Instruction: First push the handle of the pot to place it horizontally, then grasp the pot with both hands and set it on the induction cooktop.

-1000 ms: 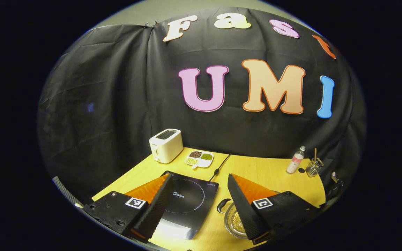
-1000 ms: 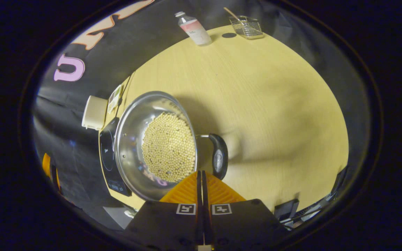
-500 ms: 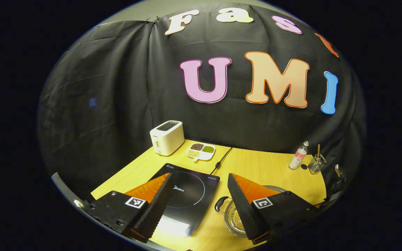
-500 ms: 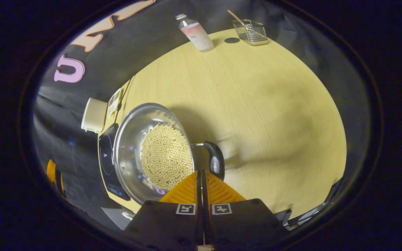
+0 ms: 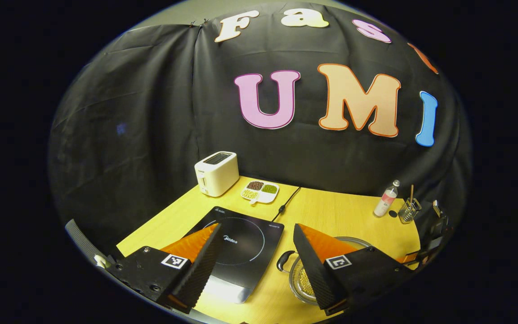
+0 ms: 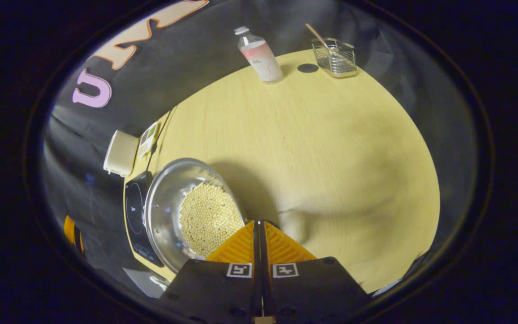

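Observation:
A steel pot (image 6: 164, 202) holding yellow beans (image 6: 207, 218) stands on the wooden table (image 6: 331, 148), just right of the black induction cooktop (image 5: 241, 245). My right gripper (image 6: 259, 222) is shut, its fingers pressed together with nothing between them, right over the pot's right rim. The handle on that side is hidden under the fingers. In the left gripper view the pot (image 5: 301, 281) sits partly behind my finger, with its black left handle (image 5: 284, 261) showing. My left gripper (image 5: 257, 226) hangs open above the cooktop's right edge.
A white toaster (image 5: 216, 173) and a divided dish of beans (image 5: 260, 191) stand at the back, with the cooktop's cable (image 5: 286, 204) beside them. A bottle (image 6: 261, 54) and a wire basket (image 6: 334, 56) stand at the far right corner.
In the right gripper view the pot has slid down toward my shut fingers, and its black handle has gone under them. The left gripper has drawn back slightly, staying open.

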Demonstrator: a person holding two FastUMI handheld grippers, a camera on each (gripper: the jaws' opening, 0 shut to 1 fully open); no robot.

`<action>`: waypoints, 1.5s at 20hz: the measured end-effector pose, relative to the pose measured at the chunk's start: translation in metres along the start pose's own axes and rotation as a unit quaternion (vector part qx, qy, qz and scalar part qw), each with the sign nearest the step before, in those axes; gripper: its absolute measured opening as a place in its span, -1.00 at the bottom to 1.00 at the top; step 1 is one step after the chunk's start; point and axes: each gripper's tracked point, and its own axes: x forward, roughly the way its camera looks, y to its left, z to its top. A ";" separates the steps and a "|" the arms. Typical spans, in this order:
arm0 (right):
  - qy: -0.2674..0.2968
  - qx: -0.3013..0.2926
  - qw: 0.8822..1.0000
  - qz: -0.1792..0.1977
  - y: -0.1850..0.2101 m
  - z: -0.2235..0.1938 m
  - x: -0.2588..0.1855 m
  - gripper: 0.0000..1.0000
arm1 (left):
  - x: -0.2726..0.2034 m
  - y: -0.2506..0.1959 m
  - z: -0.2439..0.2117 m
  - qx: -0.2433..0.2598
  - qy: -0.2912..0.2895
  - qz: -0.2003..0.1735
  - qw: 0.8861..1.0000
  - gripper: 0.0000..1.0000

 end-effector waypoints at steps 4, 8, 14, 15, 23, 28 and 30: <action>-0.002 -0.021 1.000 0.001 0.005 0.006 0.006 -0.95 | -0.001 0.000 0.000 0.002 0.000 0.001 1.000 0.92; -0.009 -0.023 1.000 0.009 0.008 0.021 0.010 -0.99 | 0.002 -0.003 -0.005 -0.001 0.005 -0.002 1.000 0.92; -0.023 -0.046 0.998 0.029 0.016 0.038 0.001 -1.00 | 0.008 -0.008 -0.018 -0.001 0.020 -0.008 1.000 0.92; -0.027 -0.048 0.998 0.043 0.023 0.039 -0.002 -0.90 | 0.009 -0.008 -0.020 -0.002 0.023 -0.010 1.000 0.92; -0.062 -0.055 0.996 0.039 0.007 0.039 -0.042 0.99 | 0.033 -0.026 -0.056 0.005 0.069 -0.066 0.995 0.92; -0.033 -0.043 0.998 0.031 -0.003 0.020 -0.027 0.87 | 0.058 -0.045 -0.112 0.008 0.153 -0.127 0.980 0.92; -0.017 -0.037 0.999 0.032 -0.003 0.010 -0.019 0.87 | 0.067 -0.050 -0.132 0.017 0.181 -0.141 0.973 0.92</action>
